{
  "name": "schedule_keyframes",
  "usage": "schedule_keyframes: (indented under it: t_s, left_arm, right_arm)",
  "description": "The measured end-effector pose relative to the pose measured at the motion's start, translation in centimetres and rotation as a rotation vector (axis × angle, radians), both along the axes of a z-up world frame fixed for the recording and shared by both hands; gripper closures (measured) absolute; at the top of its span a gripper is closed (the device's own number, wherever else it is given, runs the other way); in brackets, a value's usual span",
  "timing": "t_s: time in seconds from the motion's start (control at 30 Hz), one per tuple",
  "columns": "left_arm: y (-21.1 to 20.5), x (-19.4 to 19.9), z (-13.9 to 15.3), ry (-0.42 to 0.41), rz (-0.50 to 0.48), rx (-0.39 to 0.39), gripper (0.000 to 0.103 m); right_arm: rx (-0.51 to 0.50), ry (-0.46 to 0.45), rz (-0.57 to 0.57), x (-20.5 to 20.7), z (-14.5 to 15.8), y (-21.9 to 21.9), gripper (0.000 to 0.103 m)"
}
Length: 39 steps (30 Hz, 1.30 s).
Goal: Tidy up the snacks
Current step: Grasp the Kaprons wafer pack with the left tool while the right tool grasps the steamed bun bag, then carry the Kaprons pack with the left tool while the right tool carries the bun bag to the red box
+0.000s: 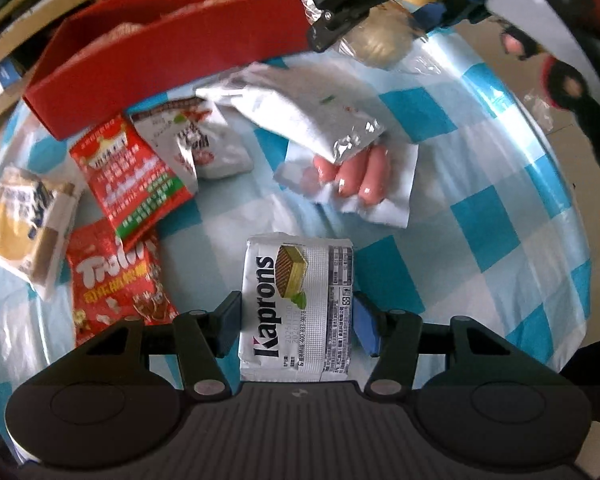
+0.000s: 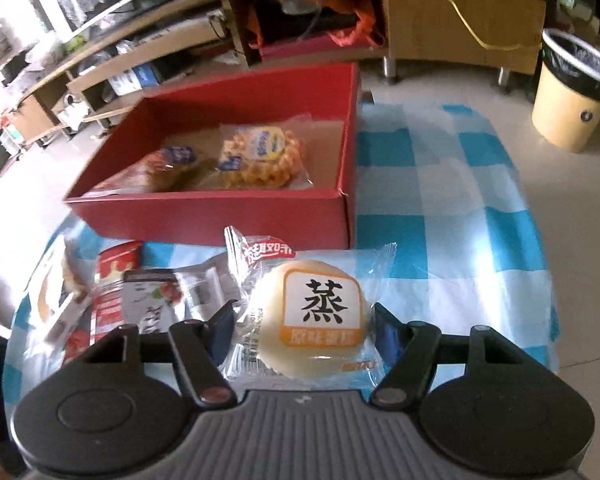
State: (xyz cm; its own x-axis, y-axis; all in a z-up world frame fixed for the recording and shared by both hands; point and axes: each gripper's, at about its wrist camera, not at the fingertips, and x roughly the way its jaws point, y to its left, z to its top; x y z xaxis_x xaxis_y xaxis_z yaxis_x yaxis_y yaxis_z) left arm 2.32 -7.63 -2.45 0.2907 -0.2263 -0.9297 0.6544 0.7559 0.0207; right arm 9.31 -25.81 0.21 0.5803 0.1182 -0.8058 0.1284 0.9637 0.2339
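The left gripper [image 1: 298,322] is seen clamped on a white Kaprons wafer pack [image 1: 298,308], its blue pads pressed against the pack's two long sides; the pack lies lengthwise between the fingers over the blue-and-white checked bench [image 1: 480,216]. Ahead of this gripper, a clear packet of small sausages [image 1: 350,178] is found on the cloth, partly covered by a silver foil pouch [image 1: 300,116]. Ahead and to the left, a red-and-green sachet [image 1: 134,176], a white sachet [image 1: 198,140], a red Trolli bag [image 1: 118,280] and a wrapped biscuit [image 1: 24,220] are grouped close together, some overlapping.

The right gripper [image 2: 304,330] is closed on a round steamed cake in clear wrap [image 2: 312,316], which is held between its fingers with the wrapper's ends squeezed by the pads. Directly ahead of it, a red box [image 2: 220,216] stands on the bench, and two wrapped pastries [image 2: 228,160] are seen lying inside it. In the left wrist view this gripper and its cake appear at the far right corner of the box.
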Motion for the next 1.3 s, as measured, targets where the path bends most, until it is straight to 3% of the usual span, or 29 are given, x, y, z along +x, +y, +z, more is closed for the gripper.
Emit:
schedule_keyframes:
  t_s: [0.2,0.53,1.3]
  left_arm:
    - [0.9,0.5,1.7,-0.025,0.041,-0.041,0.039]
    - [3.7,3.5,3.8,-0.093,0.193,-0.052,0.039]
    - [3.8,5.5,7.7,-0.258,0.300,-0.071,0.039]
  right_arm:
    - [-0.047,-0.043,0.004,-2.6,1.8,1.2,0.038]
    - [-0.091,-0.078,0.042,-5.0,2.5,3.5,0.038]
    - [-0.124,-0.205,0.062,-5.6,5.9,5.8,0.038]
